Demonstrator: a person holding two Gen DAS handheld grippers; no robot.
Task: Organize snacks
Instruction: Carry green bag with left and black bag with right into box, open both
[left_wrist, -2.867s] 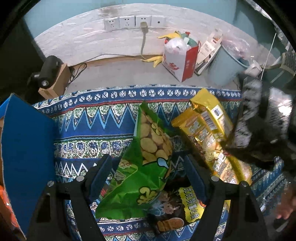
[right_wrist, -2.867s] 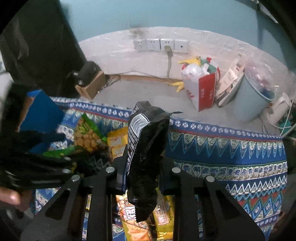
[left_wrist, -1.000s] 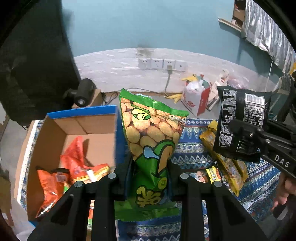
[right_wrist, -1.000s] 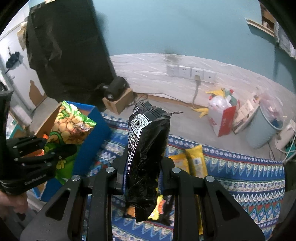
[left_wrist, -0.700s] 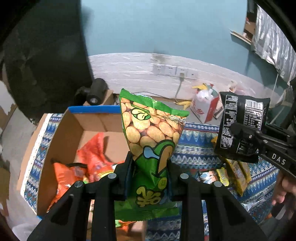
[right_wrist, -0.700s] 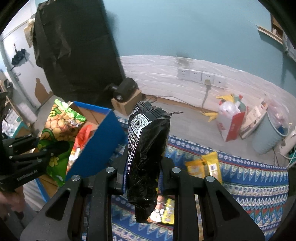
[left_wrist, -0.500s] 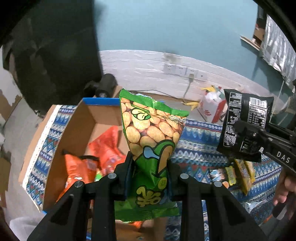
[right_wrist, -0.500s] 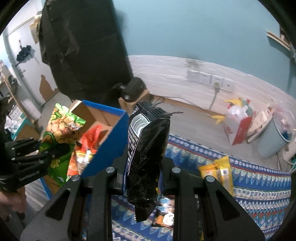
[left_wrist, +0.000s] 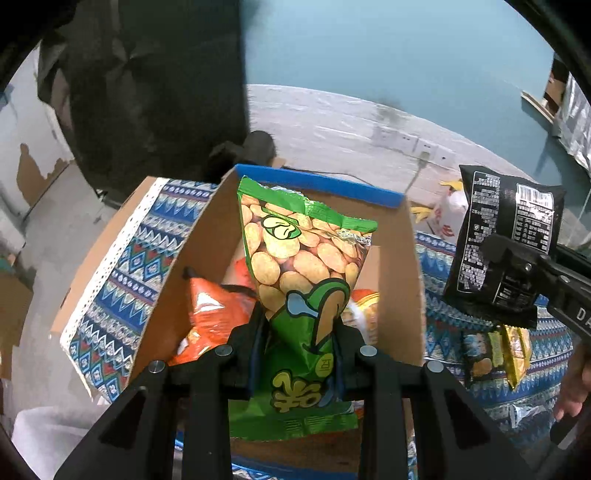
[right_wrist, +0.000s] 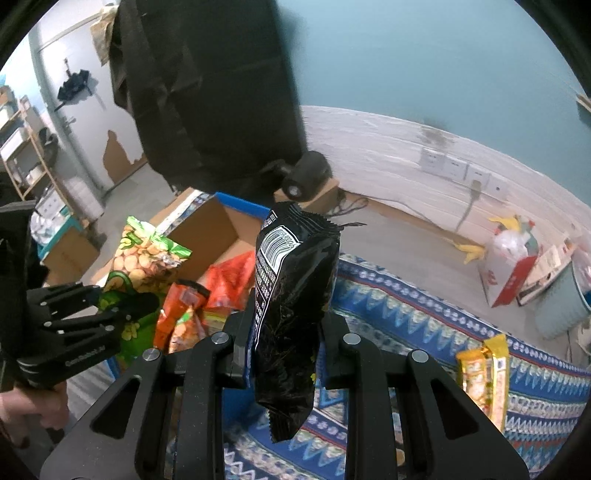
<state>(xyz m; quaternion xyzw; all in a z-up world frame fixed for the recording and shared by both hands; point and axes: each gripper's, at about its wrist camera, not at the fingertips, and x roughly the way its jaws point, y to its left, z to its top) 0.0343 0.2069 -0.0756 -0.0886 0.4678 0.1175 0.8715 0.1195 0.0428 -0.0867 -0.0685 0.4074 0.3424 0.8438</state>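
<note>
My left gripper is shut on a green bag of broad-bean snacks and holds it upright above the open cardboard box, which has a blue rim. Orange snack bags lie inside the box. My right gripper is shut on a black snack bag, held upright in the air to the right of the box. The black bag also shows in the left wrist view, and the green bag in the right wrist view.
The patterned blue tablecloth covers the table. Yellow snack packs and a dark pack lie on it to the right of the box. Beyond the table stand a red-and-white bag, a bin, and a small camera on a carton.
Both grippers have swung left with their bags. The box has come to sit under the green bag, and the black bag has come nearer to the box.
</note>
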